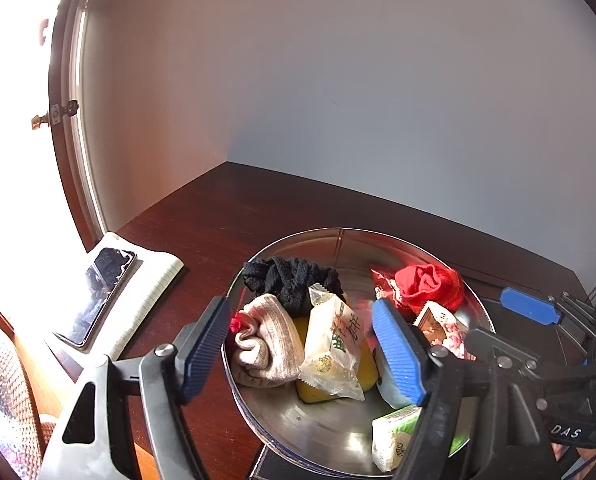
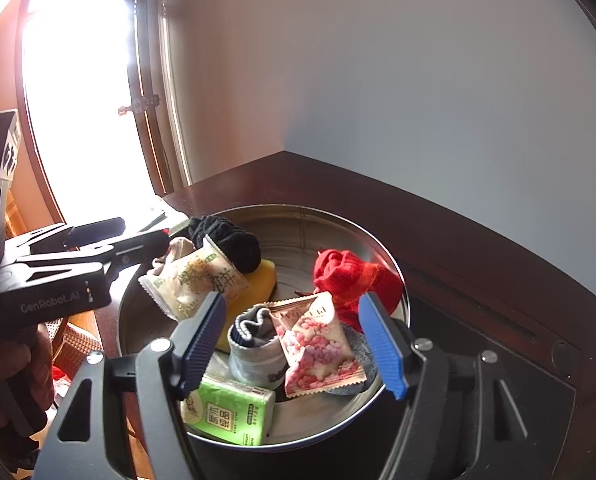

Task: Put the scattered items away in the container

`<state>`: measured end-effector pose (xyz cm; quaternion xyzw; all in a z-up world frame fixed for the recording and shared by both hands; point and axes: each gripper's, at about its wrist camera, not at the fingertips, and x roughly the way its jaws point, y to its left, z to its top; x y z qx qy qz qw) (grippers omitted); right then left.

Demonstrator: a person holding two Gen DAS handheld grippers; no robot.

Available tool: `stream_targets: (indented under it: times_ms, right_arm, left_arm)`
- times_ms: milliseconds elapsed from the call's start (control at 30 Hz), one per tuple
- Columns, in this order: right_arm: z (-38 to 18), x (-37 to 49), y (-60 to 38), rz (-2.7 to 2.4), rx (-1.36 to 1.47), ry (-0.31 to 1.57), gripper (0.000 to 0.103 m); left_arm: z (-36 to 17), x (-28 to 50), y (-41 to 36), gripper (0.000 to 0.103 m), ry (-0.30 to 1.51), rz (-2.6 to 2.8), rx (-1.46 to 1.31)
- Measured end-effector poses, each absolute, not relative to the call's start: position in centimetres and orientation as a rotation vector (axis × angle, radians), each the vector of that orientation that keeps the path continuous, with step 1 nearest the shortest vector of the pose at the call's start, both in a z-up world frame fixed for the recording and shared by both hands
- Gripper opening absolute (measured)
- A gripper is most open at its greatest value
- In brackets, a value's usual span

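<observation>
The metal bowl [image 2: 298,220], sitting on the dark wooden surface [image 1: 226,216], is being filled with socks and snack packets. Both the left gripper [image 1: 310,344] and right gripper [image 2: 298,340] are being held half open and empty above it; any remaining strays are probably being sought next.

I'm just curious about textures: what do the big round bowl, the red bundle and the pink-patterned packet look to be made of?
Bowl: polished metal, probably stainless steel; it shines and mirrors its contents.
Red bundle: soft knitted fabric, likely a rolled sock; ribbed, matte.
Pink-patterned packet: glossy plastic film, apparently; crimped zigzag edges, light glare.
</observation>
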<state>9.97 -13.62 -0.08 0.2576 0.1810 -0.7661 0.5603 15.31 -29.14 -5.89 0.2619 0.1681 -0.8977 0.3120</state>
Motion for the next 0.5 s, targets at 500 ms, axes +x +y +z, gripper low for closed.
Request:
stream_targets:
  times_ms: [500]
  right_arm:
    - [0.8, 11.1, -12.0, -1.826, 0.571, 0.423, 0.079]
  left_arm:
    - [-4.5, 16.3, -28.6, 0.102, 0.365, -2.267, 0.607]
